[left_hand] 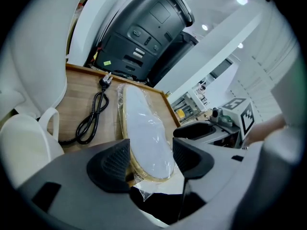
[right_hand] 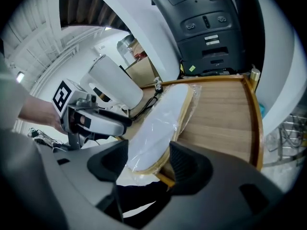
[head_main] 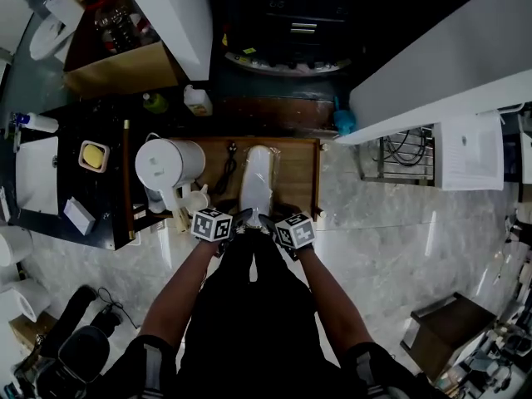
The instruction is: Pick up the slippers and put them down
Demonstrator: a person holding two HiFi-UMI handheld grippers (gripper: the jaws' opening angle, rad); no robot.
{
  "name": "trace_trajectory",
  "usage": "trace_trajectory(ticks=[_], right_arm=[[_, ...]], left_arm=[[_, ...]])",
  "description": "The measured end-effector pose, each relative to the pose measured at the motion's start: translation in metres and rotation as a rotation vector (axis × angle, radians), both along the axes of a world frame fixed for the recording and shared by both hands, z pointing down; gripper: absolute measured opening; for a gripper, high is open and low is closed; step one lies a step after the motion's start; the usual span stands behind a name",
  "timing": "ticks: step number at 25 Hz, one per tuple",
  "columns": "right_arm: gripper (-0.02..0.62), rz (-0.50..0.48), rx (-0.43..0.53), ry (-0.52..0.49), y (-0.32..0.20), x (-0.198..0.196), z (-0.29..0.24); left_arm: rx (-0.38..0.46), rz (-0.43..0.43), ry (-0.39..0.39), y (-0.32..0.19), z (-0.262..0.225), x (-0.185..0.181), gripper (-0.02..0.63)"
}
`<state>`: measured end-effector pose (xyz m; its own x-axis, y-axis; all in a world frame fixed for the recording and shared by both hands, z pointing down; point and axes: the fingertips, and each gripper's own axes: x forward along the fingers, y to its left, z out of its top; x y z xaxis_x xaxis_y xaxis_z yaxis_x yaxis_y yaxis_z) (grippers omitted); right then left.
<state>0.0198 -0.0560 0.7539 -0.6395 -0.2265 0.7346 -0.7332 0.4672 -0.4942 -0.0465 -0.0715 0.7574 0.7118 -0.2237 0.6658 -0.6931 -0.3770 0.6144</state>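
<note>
Head view: the wrapped slipper [head_main: 256,181] lies lengthwise on the wooden tabletop [head_main: 295,173], heel toward 6 o'clock, with a kettle [head_main: 166,163] at its 9 o'clock. The left gripper [head_main: 241,220] is at the heel's 7 o'clock, the right gripper [head_main: 266,221] at its 5 o'clock

Left gripper view: fingers [left_hand: 112,164] released and spread wide, the heel showing in the gap, a cord [left_hand: 93,116] at 10 o'clock

Right gripper view: fingers [right_hand: 189,164] likewise released, grasping nothing, the heel in the gap

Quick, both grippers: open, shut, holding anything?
Left gripper: open; end of the wrapped slipper shows between its jaws, not gripped.
Right gripper: open; same slipper end between its jaws, not gripped.
</note>
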Motion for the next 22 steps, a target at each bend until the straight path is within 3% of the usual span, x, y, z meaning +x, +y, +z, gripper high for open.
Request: trace_trajectory(ticks=[6, 12, 15, 22], right_arm=[[0.269, -0.013, 0.016, -0.034, 0.004, -0.002, -0.017], [0.126, 0.006, 0.062, -0.062, -0.004, 0.011, -0.036], [0.088, -0.011, 0.085, -0.085, -0.006, 0.011, -0.054], [0.019, -0.018, 0.138, -0.131, 0.002, 0.015, -0.088]], left_arm=[[0.049, -0.001, 0.031, -0.003, -0.026, 0.005, 0.272], [0.110, -0.006, 0.073, -0.009, -0.055, 0.009, 0.270], [0.136, -0.016, 0.101, -0.012, -0.072, 0.010, 0.266], [0.202, -0.072, 0.208, -0.015, -0.122, 0.014, 0.165]])
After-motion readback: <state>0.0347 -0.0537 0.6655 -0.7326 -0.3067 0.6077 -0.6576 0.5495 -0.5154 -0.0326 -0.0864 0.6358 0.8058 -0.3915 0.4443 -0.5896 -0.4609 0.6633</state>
